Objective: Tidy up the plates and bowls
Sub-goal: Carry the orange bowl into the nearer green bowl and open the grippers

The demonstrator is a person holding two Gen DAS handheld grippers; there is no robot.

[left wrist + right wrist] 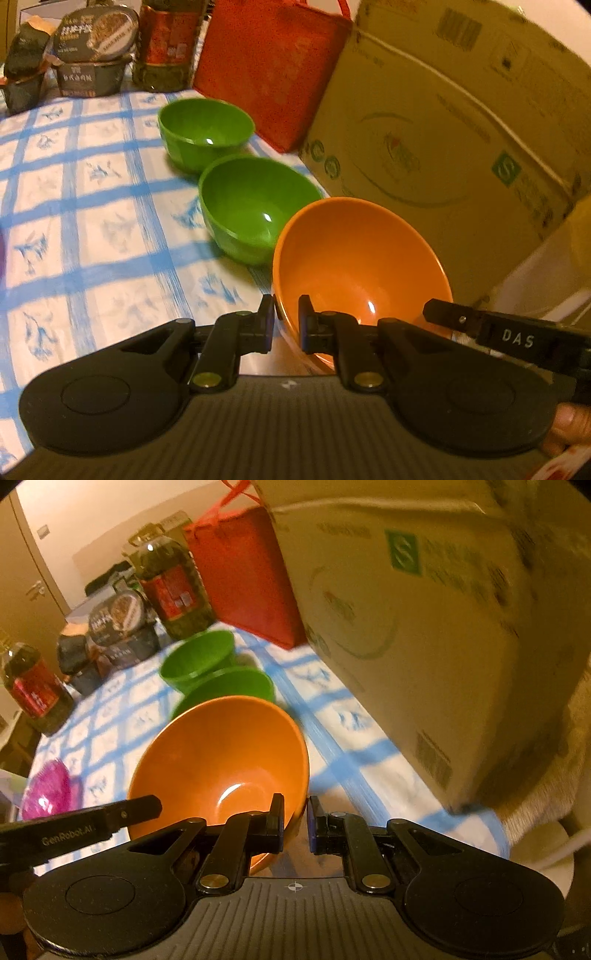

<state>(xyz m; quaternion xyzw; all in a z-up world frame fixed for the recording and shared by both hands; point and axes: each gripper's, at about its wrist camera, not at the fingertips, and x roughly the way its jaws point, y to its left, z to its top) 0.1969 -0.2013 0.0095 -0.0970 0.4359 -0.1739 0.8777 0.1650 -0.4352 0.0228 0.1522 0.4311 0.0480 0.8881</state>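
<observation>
Left gripper (286, 317) & right gripper (295, 818), jaws nearly closed, each pinch opposite rims of a smooth, glossy orange bowl (354, 258), tilted above the blue-checked tablecloth (92, 206) near its right edge. Beyond it, two round green bowls (255, 206) sit side by side beside a cardboard box (443, 129) & red fabric bag (269, 70).

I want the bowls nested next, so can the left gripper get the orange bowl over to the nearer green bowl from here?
Probably yes. The left gripper and right gripper both clamp the orange bowl by its rim, and the nearer green bowl sits open and empty just beyond it, nothing between them.
</observation>
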